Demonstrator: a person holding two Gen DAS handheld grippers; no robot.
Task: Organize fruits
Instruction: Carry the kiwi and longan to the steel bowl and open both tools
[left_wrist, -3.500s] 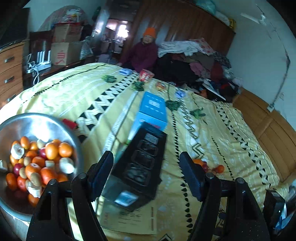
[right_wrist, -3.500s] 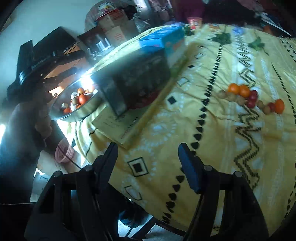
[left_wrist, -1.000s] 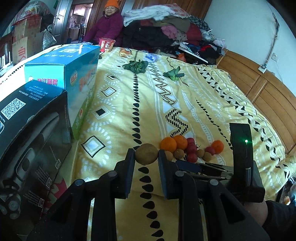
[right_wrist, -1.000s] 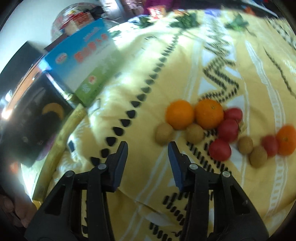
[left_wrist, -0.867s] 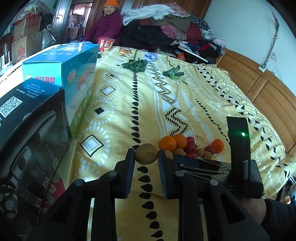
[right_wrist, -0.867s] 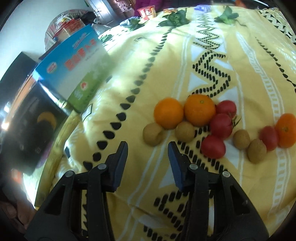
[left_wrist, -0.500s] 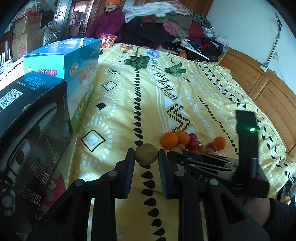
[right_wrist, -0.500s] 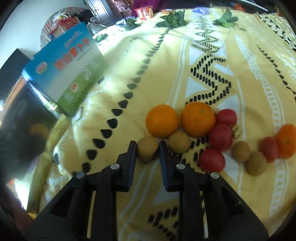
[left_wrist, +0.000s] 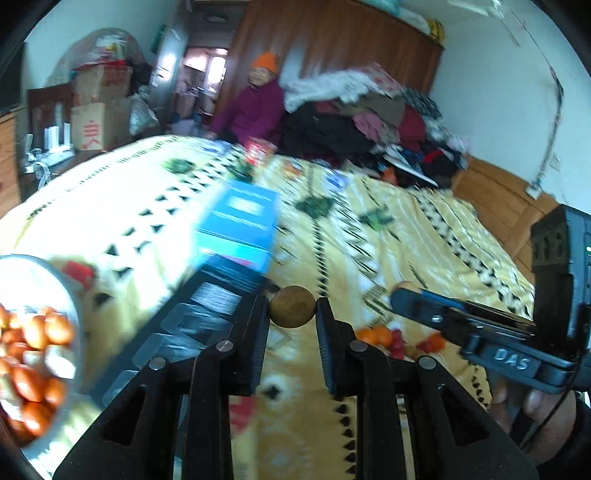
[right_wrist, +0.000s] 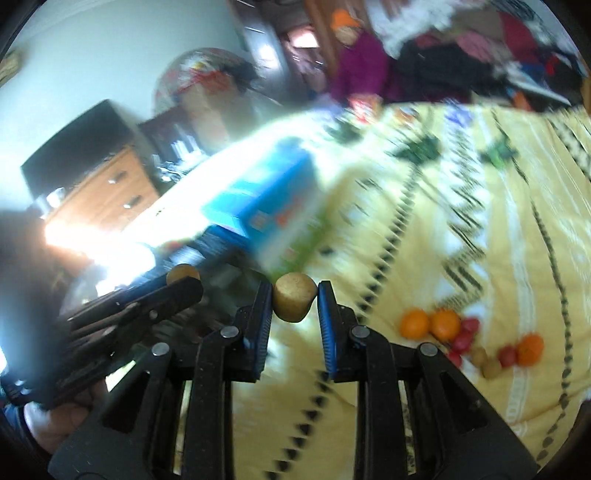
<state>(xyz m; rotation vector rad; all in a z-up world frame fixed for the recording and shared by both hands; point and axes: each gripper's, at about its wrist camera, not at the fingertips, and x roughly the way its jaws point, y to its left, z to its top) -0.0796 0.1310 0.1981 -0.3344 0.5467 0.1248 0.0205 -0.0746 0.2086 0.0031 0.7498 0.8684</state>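
My left gripper (left_wrist: 291, 308) is shut on a brown kiwi (left_wrist: 292, 306), held above the yellow bedspread (left_wrist: 406, 229). My right gripper (right_wrist: 294, 302) is shut on a second brown kiwi (right_wrist: 294, 302), also lifted off the bed. In the left wrist view the right gripper (left_wrist: 400, 291) shows at the right with its kiwi tip just visible. The left gripper (right_wrist: 183, 278) appears at the left of the right wrist view. A metal bowl (left_wrist: 70, 295) of mixed fruit sits at the lower left. A row of oranges (right_wrist: 430, 324), red fruits and kiwis (right_wrist: 491, 367) lies on the bedspread.
A blue carton (left_wrist: 240, 225) and a black box (left_wrist: 207, 317) stand on the bed between bowl and fruit row. A person in an orange hat (left_wrist: 255, 107) sits beyond the bed. Clothes (left_wrist: 369, 118) are piled at the headboard. A wooden dresser (right_wrist: 107, 195) stands at the left.
The right gripper closed on a kiwi from the row and lifted it. Both grippers rose and swung left toward the bowl, each carrying a kiwi; the views are now blurred.
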